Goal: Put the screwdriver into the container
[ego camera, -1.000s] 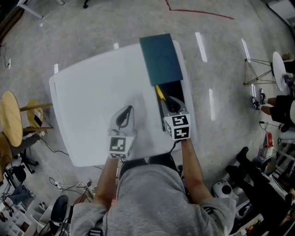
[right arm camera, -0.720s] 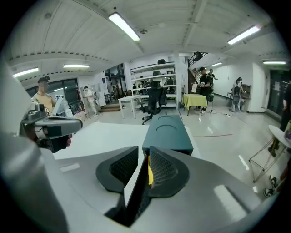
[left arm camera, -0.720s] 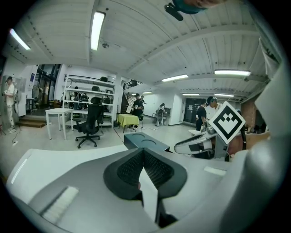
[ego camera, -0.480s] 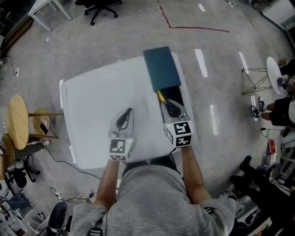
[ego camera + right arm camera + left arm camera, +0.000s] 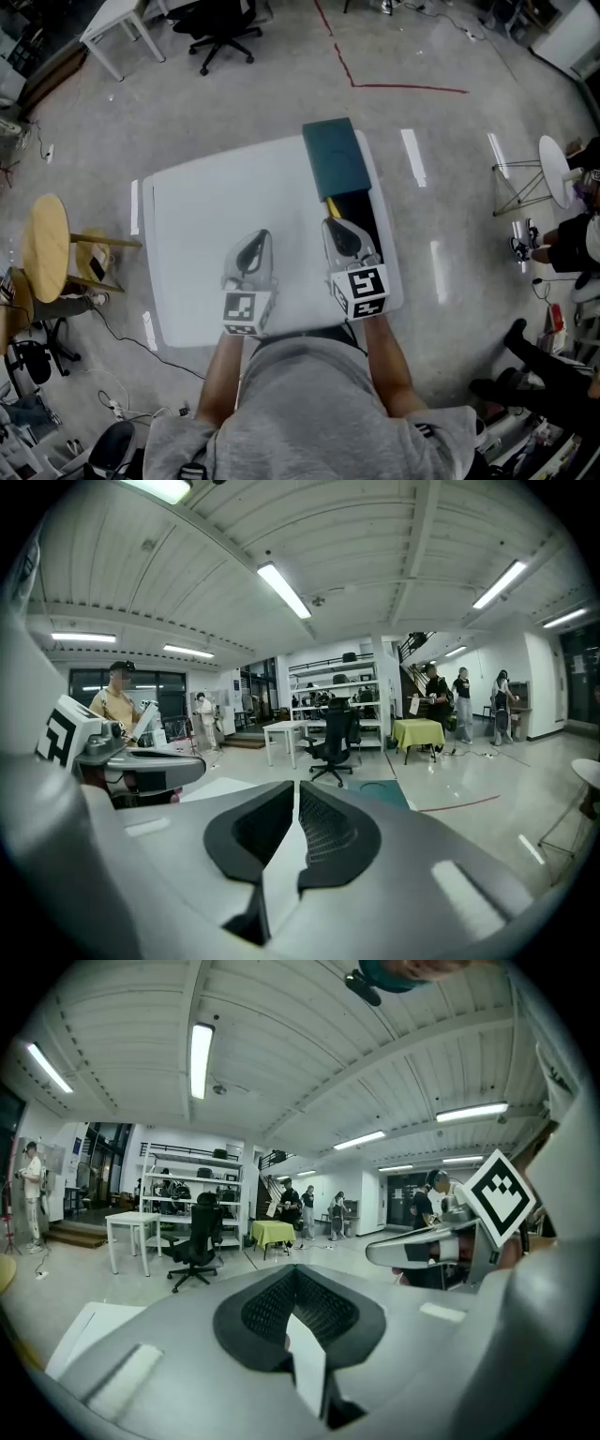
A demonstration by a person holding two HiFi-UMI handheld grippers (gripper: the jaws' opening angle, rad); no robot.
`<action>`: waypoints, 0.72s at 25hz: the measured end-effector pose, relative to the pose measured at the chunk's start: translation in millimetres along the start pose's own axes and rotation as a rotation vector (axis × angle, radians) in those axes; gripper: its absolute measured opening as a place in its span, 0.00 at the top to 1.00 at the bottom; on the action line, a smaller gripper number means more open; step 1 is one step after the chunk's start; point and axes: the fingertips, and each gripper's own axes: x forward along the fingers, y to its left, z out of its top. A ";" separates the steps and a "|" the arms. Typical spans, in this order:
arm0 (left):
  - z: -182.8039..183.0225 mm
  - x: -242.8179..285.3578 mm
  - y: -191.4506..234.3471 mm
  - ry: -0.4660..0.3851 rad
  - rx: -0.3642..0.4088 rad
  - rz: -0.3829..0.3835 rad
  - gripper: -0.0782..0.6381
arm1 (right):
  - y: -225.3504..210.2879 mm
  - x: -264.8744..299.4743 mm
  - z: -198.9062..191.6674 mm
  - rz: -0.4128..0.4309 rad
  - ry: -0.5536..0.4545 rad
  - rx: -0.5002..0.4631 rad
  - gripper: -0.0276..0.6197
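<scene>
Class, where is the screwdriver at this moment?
In the head view, the screwdriver shows its yellow end inside the black container at the right side of the white table, just below the teal lid.

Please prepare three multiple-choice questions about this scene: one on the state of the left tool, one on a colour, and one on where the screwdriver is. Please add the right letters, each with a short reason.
1. How do the jaws of the left tool stand?
A) wide apart
B) together, nothing between them
C) closed on an object

2. What colour is the cover over the far part of the container?
A) dark teal
B) red
C) yellow

3. Where is the screwdriver?
A) between the left tool's jaws
B) on top of the cover
C) inside the black container at the right edge of the white table

Answers:
1 B: the left gripper view shows the pads meeting, empty.
2 A: the head view shows it dark teal.
3 C: the yellow handle shows in the container's open part.
</scene>
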 end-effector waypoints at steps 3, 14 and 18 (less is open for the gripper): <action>10.4 -9.1 2.7 -0.019 0.006 0.012 0.88 | 15.9 -2.2 4.8 0.025 -0.017 -0.012 0.94; 6.8 -34.6 -1.8 -0.021 0.006 0.039 0.87 | 50.6 -16.6 -5.5 0.093 -0.019 -0.040 0.95; 5.3 -37.8 -5.8 -0.021 0.003 0.039 0.88 | 53.2 -19.3 -7.5 0.099 -0.017 -0.053 0.95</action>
